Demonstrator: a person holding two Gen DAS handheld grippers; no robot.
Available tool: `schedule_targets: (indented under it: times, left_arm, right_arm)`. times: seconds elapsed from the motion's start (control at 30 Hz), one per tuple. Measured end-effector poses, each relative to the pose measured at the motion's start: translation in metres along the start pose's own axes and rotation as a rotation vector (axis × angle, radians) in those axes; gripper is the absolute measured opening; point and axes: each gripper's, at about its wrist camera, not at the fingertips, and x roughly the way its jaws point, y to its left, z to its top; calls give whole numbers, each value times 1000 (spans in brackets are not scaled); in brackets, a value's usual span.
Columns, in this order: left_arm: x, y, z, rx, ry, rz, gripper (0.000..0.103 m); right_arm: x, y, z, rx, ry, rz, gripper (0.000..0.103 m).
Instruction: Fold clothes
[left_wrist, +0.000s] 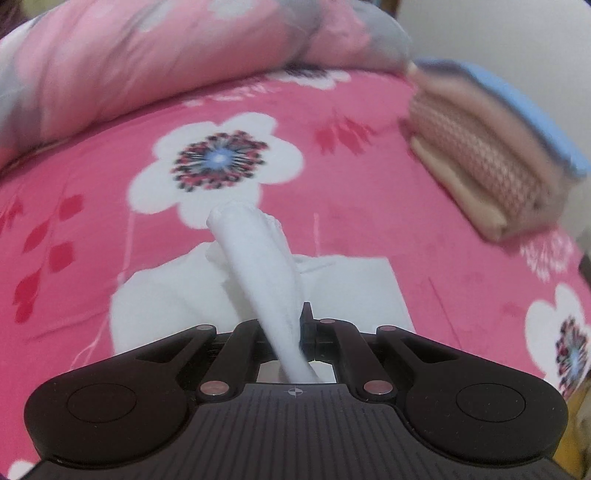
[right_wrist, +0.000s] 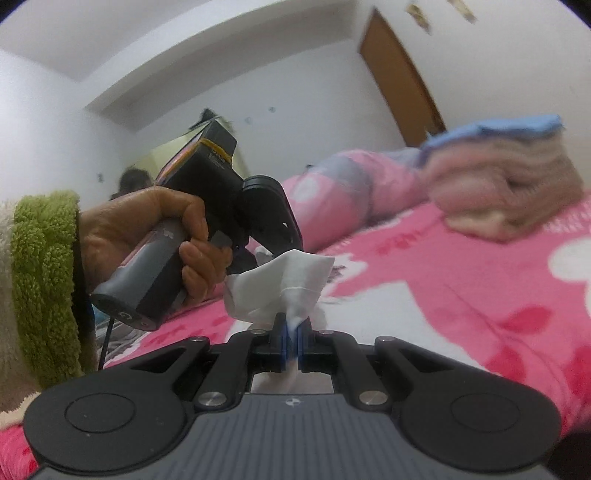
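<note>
White cloth (left_wrist: 258, 266) hangs between both tools above the pink flowered bed (left_wrist: 369, 177), its lower part spread on the sheet near the bed's close edge. The left gripper (left_wrist: 291, 332) is clamped on a bunched ridge of it; the right gripper (right_wrist: 291, 332) is pinched shut on another gathered corner, just beside the left hand (right_wrist: 147, 236). Both grips hold little fabric, so a pull apart could slip one corner free and skew the fold. A folded stack (left_wrist: 491, 155) sits toward the far right edge.

white garment (left_wrist: 258, 258): thin smooth cloth | sleeve (right_wrist: 44, 280): fuzzy fleece
</note>
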Motion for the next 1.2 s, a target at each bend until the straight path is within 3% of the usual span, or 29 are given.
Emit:
schedule_targets:
  times: [0.1,0.17,0.23,0.3,0.43,0.57,0.67,0.8,0.9,1.0,1.2]
  left_arm:
    - [14,-15,3,25,26,-3,0]
    - [23,-20,2,39,47,-49,2]
    - [33,-21,1,32,80,-119,11]
    - [40,-16,0,-25,89,-153,34]
    - [33,0,-3,-134,3,-244,41]
    - [5,19,-7,-220,-103,-331,44]
    - [-25,36,-34,-221,-137,-292,47]
    - [-64,58,-74,-216,-179,-231,49]
    - [-94,75,-103,-212,-210,-186,50]
    - [-108,80,-143,-190,-225,-137,50]
    - [-108,64,-226,-98,-244,-67,54]
  right_arm:
    - [-1,-19,-2,45,-27,-36,4]
    - [-5,-29,-5,72,-45,-52,4]
    - [-5,-36,-12,79,-30,-66,4]
    - [-4,-43,-19,85,-11,-81,4]
    - [2,-58,-31,131,46,-99,4]
    - [-1,-62,-31,172,51,-81,6]
    - [1,-68,-27,223,70,-55,9]
    - [1,-79,-17,319,82,34,37]
    - [4,-85,-10,369,114,77,40]
    - [11,-92,-5,394,169,97,36]
    - [17,-101,2,427,256,87,6]
